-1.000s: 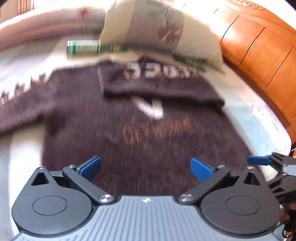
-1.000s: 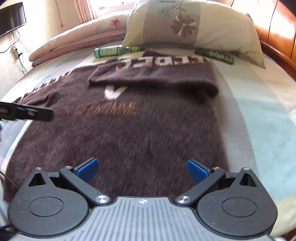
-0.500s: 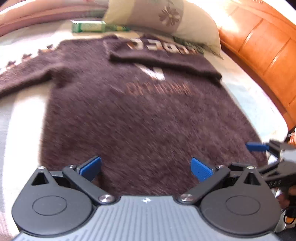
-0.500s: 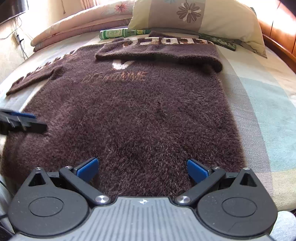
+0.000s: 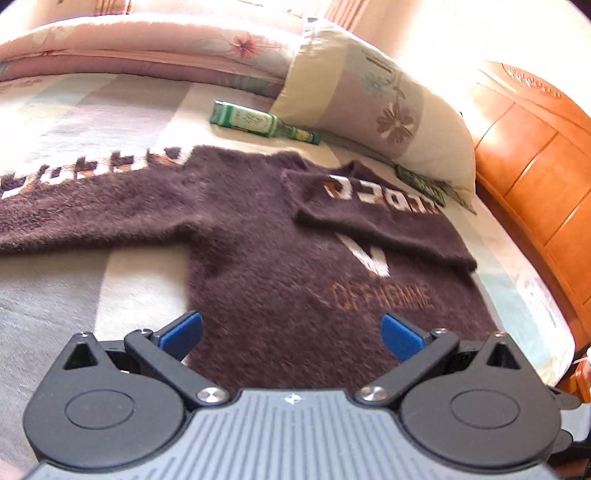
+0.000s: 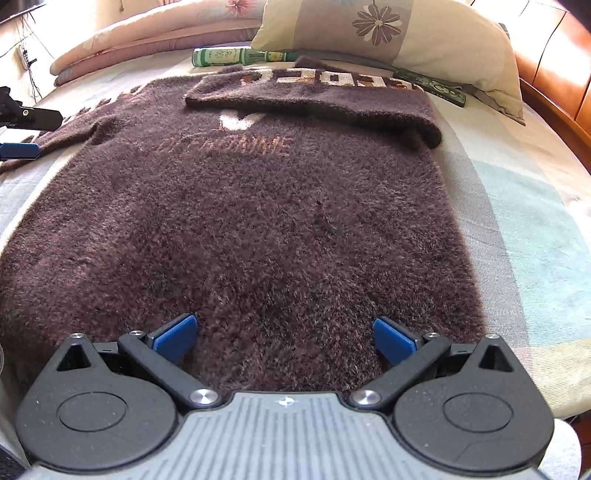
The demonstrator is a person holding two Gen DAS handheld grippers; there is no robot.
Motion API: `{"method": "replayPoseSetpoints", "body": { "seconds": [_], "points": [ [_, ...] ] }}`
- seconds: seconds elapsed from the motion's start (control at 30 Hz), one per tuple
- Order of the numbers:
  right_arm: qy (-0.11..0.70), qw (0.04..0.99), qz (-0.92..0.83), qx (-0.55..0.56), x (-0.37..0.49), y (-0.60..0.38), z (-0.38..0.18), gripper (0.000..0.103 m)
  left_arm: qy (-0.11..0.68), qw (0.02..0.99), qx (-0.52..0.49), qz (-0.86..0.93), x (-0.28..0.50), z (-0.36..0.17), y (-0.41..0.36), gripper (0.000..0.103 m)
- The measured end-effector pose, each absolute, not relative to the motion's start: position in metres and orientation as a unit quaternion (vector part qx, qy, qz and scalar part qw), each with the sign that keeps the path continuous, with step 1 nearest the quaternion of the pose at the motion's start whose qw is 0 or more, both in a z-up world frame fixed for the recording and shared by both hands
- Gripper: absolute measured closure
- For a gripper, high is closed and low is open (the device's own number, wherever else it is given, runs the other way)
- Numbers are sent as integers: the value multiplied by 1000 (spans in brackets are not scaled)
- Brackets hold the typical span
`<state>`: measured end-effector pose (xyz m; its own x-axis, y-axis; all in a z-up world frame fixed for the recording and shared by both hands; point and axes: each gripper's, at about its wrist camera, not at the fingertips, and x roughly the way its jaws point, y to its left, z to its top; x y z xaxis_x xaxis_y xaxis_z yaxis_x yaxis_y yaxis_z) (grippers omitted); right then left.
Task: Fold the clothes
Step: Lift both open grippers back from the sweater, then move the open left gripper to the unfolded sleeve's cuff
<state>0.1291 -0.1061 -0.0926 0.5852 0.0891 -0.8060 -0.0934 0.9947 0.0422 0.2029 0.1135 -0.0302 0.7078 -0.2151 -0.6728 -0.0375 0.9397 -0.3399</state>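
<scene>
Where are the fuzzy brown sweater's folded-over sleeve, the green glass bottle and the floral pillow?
folded-over sleeve (image 6: 314, 99), right wrist view, on its fuzzy middle.
green glass bottle (image 5: 245, 120), left wrist view, on its label.
floral pillow (image 6: 384, 31), right wrist view, on the printed panel.

Green bottle lying beside floral pillow, folded quilt, wooden headboard

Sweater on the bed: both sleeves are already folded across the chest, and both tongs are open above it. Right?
Not quite. Only one sleeve is folded across the chest of the brown sweater; the other sleeve lies stretched out sideways on the bed, as the left wrist view shows. The left tongs and right tongs are open.
</scene>
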Motion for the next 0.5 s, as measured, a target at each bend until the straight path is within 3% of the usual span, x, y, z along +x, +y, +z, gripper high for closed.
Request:
{"method": "replayPoseSetpoints", "body": {
  "seconds": [0.5],
  "points": [
    [428,901,66,-16,149,-71,-68,0,336,880,-335,5,215,-49,230,1]
  ]
}}
